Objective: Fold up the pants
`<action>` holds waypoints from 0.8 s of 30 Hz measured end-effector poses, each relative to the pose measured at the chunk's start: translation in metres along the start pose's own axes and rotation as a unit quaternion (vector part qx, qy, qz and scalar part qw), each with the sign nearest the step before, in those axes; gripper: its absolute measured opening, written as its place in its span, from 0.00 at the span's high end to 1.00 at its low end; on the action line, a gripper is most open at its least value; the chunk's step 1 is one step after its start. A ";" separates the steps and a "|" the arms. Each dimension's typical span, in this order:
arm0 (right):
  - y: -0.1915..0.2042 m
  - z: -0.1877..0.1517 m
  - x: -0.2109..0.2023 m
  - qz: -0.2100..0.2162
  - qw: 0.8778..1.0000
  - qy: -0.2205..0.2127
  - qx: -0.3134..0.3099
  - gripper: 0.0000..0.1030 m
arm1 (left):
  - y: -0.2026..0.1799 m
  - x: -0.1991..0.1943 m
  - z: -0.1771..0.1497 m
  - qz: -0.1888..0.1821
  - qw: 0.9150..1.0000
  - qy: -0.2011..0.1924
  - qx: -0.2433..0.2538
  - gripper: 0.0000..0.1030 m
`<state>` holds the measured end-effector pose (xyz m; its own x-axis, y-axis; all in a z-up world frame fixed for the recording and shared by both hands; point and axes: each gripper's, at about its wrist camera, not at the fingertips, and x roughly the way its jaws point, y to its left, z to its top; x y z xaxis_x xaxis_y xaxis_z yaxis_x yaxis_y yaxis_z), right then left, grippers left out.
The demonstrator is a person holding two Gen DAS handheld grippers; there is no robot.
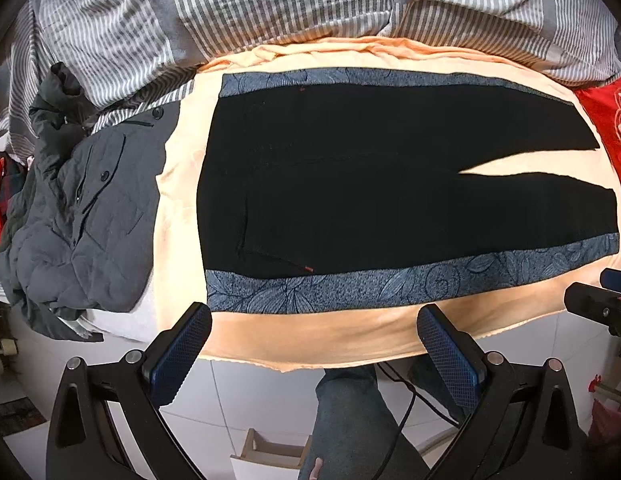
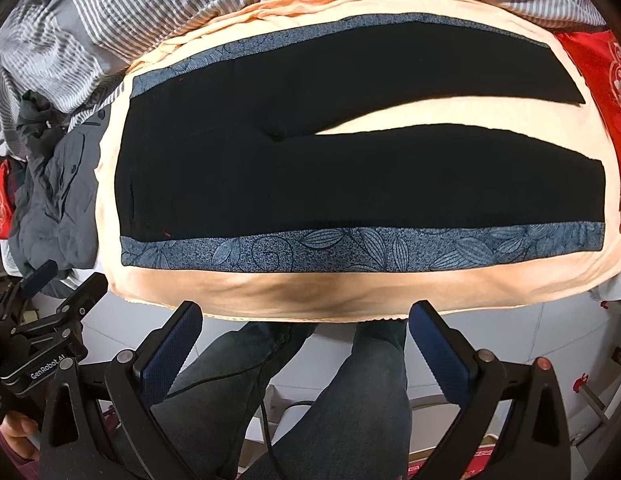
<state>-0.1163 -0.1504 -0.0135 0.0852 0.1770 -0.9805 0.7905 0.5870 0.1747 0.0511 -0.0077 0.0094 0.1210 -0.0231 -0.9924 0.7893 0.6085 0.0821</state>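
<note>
Black pants [image 1: 350, 184] with blue floral side stripes lie flat on a peach sheet [image 1: 330, 336], waistband to the left, legs spread in a narrow V to the right. They also show in the right wrist view [image 2: 330, 184]. My left gripper [image 1: 314, 348] is open and empty, hovering off the bed's near edge, apart from the near stripe [image 1: 350, 288]. My right gripper [image 2: 306, 344] is open and empty, also off the near edge. The left gripper shows at the left of the right wrist view [image 2: 42, 320].
A dark grey jacket [image 1: 82, 216] is heaped on the bed left of the pants. A striped grey duvet [image 1: 270, 4] is bunched behind. A red cushion [image 1: 610, 128] lies at the right. The person's legs [image 2: 330, 400] and white floor tiles are below.
</note>
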 end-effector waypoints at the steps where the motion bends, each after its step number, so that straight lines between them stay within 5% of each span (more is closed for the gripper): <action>1: -0.001 -0.001 0.002 0.001 1.000 0.005 0.004 0.00 | 0.001 0.001 -0.001 -0.001 1.000 0.002 0.000 0.00; 24: -0.004 -0.012 0.012 -0.003 1.000 0.013 0.021 0.00 | 0.005 0.014 -0.006 -0.004 1.000 0.013 0.001 0.00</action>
<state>-0.1257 -0.1412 -0.0251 0.0652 0.1951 -0.9786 0.8156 0.5546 0.1649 0.0531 -0.0008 -0.0043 0.0980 -0.0069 -0.9952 0.7914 0.6069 0.0737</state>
